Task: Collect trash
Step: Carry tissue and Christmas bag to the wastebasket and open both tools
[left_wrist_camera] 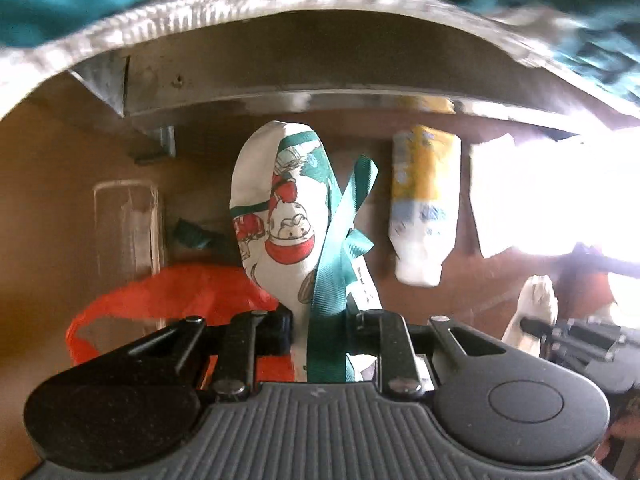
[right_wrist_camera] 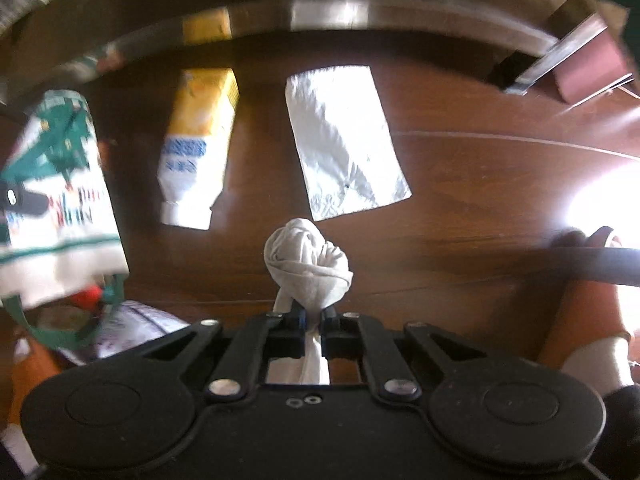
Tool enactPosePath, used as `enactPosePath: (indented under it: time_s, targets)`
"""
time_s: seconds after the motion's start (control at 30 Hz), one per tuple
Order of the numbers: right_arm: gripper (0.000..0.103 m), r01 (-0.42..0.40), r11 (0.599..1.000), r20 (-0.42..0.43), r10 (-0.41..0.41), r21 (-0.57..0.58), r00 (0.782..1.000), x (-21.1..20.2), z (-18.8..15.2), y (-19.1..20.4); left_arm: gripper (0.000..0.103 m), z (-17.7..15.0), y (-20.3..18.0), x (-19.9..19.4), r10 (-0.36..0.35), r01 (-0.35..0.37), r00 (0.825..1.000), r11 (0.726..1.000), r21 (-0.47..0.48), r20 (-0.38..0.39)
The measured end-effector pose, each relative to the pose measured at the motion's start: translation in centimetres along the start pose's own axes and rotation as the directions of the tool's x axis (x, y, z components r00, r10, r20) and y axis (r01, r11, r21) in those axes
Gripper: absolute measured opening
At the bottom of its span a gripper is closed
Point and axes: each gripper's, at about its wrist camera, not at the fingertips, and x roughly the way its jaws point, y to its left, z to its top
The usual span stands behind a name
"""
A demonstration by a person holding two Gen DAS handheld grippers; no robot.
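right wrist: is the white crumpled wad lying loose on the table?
No. The right tongs are shut on the white wad, pinching its tail so it sticks out above the brown table.

Supporting surface: dark brown polished wooden floor (right_wrist_camera: 460, 184), with a thin pale seam line running across it and strong glare at the right edge.

Lying directly on it:
- flattened yellow-and-white carton with blue print (right_wrist_camera: 198, 148), yellow end toward the metal bar;
- flat silver foil wrapper, rectangular, creased (right_wrist_camera: 346, 142), just beside the carton, not touching;
- clear plastic rectangular container (left_wrist_camera: 128, 224), well apart to the left;
- orange plastic bag (left_wrist_camera: 168, 300), just below the container; contact between them cannot be determined.

A brushed-metal furniture bar (right_wrist_camera: 328, 14) spans above the floor.
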Motion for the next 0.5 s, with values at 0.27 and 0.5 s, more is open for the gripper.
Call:
enactPosePath:
  time_s: [0.27,0.5]
  targets:
    - [0.005,-0.030,0.999,0.106,0.028,0.012,0.994,-9.8,-2.0,0.1,0.022,-3.3,-3.7,-6.3,0.010,-0.007,1.000,0.983,0.185,-0.018]
    - [0.005,-0.053,0.998,0.289,0.060,-0.031,0.956,-20.8,-4.8,-0.2,0.022,-5.5,-7.9,-15.5,-0.033,-0.001,0.994,0.953,0.304,0.106]
